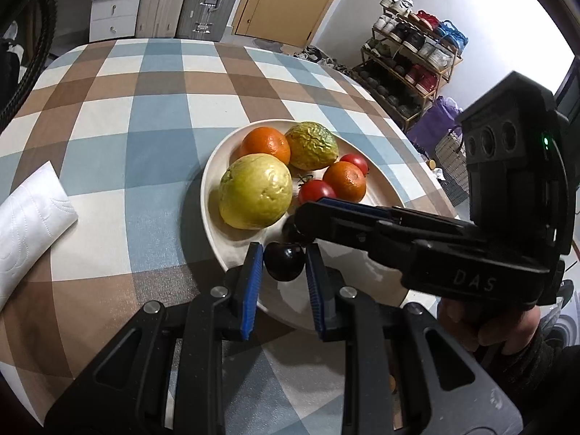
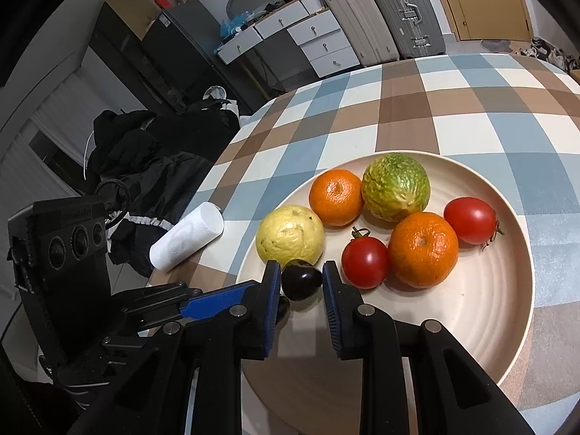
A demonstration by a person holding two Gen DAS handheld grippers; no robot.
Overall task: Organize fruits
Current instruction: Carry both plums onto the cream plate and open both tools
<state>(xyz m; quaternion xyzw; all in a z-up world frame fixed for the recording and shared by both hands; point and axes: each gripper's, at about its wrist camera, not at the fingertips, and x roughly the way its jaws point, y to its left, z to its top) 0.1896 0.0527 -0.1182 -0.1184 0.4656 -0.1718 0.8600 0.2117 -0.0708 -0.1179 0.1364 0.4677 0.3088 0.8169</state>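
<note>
Left wrist view: the left claw [image 1: 284, 248] is closed narrow on a small dark fruit [image 1: 284, 261], which sits dead ahead at twelve o'clock with a blue pad against each side, low over the near edge of the plate [image 1: 208, 181]. The fruit is nearly round, so it has no long axis to mind. Just past it, the right claw [image 1: 302, 217] reaches in from three o'clock. Its tip lies very close to the left claw's tip, so neither hand has much room to shift. In the right wrist view that claw is also pinched narrow, on a second dark fruit [image 2: 302, 279], again at twelve o'clock between its pads. The yellow fruit [image 2: 290, 235] lies right behind it, at eleven o'clock. The bare floor of the plate opens toward three and four o'clock of the right claw, which looks like the freer side for setting either fruit down. Farther back lie two tomatoes [image 2: 365, 261], two oranges [image 2: 422, 248] and a wrinkled green fruit [image 2: 396, 186]. Off the plate at nine o'clock, a paper roll [image 2: 186, 239] rests on the checked cloth [image 2: 453, 108].
</note>
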